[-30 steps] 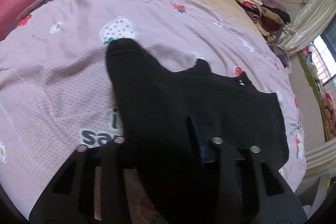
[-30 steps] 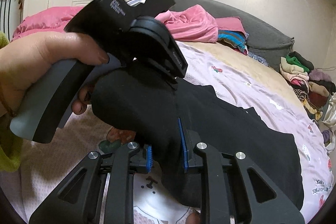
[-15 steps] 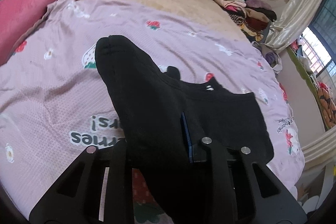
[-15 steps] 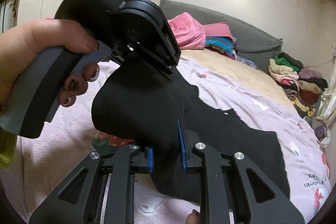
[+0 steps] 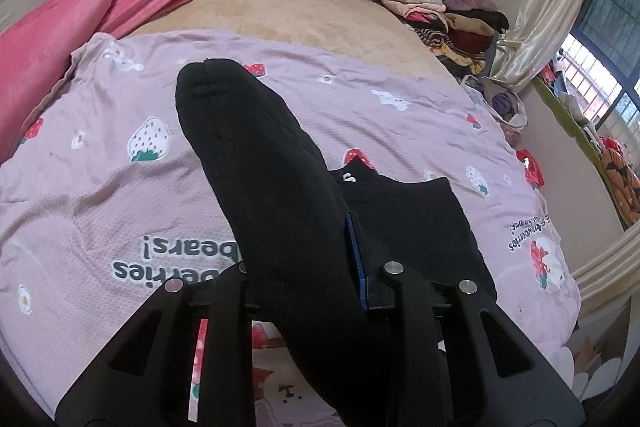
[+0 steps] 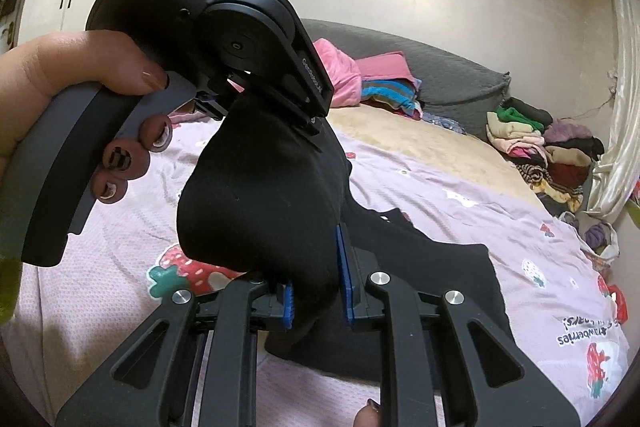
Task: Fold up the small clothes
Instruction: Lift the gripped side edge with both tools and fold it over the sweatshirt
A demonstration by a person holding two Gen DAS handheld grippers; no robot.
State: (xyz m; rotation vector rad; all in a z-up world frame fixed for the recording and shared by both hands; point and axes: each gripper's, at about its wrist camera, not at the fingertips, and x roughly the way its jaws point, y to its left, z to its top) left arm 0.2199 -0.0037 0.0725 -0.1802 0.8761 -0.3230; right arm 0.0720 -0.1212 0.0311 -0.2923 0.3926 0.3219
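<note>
evidently mid-fold: both the left tongs (image 5: 304,259) and right tongs (image 6: 316,287) are clenched on the black garment (image 5: 256,163), lifted off the bed (image 5: 100,195). next: carry it over and lay it flat.

Left gripper (image 6: 256,131) body, right wrist view, 11 o'clock: small white print "Data Acquisition System". Its round hinge plate carries a brand line, too small to read.

Lilac strawberry bedsheet (image 5: 100,195), left wrist view, 8 o'clock: upside-down dark letters ending "…ies" and "…bears!". At 4 o'clock, smaller upside-down print, "strawberries" partly legible.

Same sheet, right wrist view, 4 o'clock: "strawberries", inverted.
</note>
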